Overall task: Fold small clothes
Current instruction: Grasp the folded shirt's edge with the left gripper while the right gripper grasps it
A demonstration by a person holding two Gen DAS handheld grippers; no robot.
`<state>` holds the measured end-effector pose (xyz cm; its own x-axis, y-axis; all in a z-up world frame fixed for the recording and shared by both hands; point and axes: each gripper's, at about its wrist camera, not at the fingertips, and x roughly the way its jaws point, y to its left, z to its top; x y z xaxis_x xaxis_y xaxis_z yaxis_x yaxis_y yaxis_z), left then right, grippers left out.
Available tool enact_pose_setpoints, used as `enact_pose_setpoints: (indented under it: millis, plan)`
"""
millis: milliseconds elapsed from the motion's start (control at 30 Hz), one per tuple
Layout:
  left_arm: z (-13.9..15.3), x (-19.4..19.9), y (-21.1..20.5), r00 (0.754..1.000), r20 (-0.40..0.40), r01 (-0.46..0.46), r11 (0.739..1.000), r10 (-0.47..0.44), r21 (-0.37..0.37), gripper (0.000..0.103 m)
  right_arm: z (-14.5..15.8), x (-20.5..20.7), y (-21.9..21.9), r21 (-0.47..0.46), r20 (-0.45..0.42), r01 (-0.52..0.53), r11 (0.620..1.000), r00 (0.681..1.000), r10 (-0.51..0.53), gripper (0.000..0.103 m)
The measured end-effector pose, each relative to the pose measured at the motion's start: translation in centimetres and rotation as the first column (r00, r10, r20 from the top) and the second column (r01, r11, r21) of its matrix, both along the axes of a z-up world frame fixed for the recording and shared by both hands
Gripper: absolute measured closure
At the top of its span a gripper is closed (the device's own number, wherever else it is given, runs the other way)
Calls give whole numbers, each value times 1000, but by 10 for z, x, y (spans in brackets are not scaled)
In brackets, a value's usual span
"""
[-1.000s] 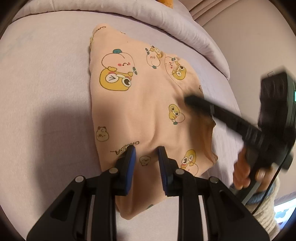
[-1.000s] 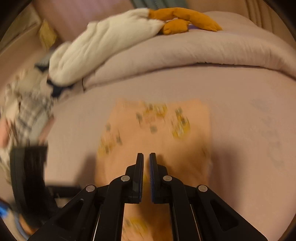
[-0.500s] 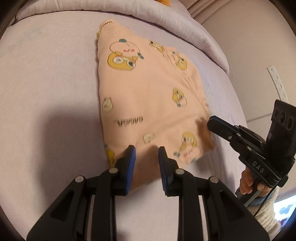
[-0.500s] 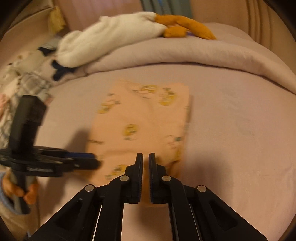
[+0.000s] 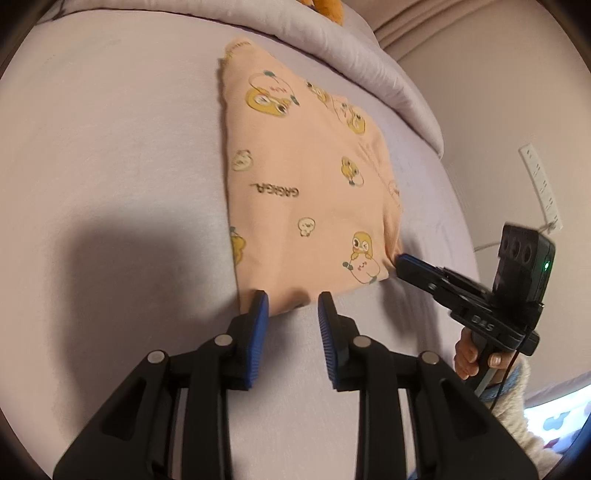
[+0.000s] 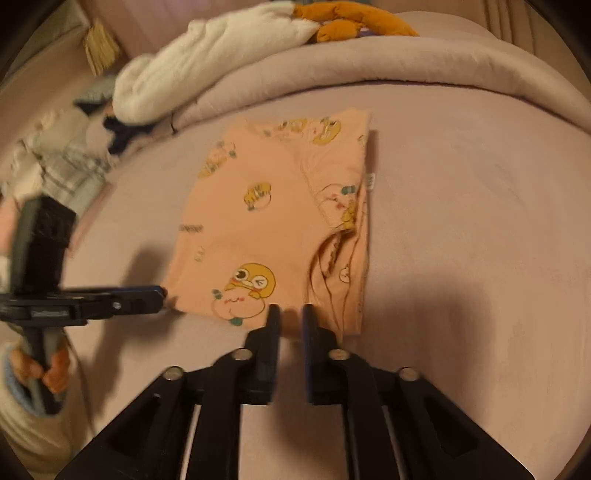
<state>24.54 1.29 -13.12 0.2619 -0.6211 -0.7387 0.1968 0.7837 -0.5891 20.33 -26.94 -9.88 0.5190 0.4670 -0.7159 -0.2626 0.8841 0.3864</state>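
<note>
A small peach garment [image 5: 306, 184] printed with yellow cartoon ducks lies folded flat on the lilac bed sheet [image 5: 110, 184]; it also shows in the right wrist view [image 6: 273, 221]. My left gripper [image 5: 293, 299] is open, its blue-padded tips at the garment's near hem, holding nothing. My right gripper [image 6: 290, 312] is open with a narrow gap, its tips at the garment's near edge, empty. The right gripper also appears in the left wrist view [image 5: 402, 264] at the garment's right corner. The left gripper appears in the right wrist view [image 6: 159, 293] at the left corner.
A rolled lilac duvet [image 6: 406, 70] runs along the far side of the bed. A white fleece item [image 6: 207, 62] and an orange plush toy [image 6: 354, 22] lie on it. More clothes [image 6: 62, 162] are piled at far left. A wall [image 5: 498, 92] with a socket strip stands on the right.
Both grippers have drawn back from over the garment to its near edge. The right gripper's jaws have opened slightly. The garment now lies flat and still.
</note>
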Motion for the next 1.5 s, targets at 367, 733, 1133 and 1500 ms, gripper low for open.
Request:
enact_pose_setpoints:
  millis: [367, 733, 1133, 1500]
  plan:
    - [-9, 46, 26, 985, -55, -168, 976, 162, -141, 40, -30, 14, -54, 272, -106, 164, 948, 984, -140, 33]
    - [-14, 78, 8, 989, -56, -142, 978, 135, -152, 40, -31, 41, -36, 375, -115, 133, 917, 989, -97, 33]
    - [-14, 96, -7, 990, -4, -144, 985, 144, -93, 45, -32, 67, -14, 312, -67, 109, 944, 994, -92, 45]
    - [-5, 87, -29, 988, 119, -110, 985, 95, 130, 48, -25, 60, -2, 199, -8, 117, 973, 993, -117, 65]
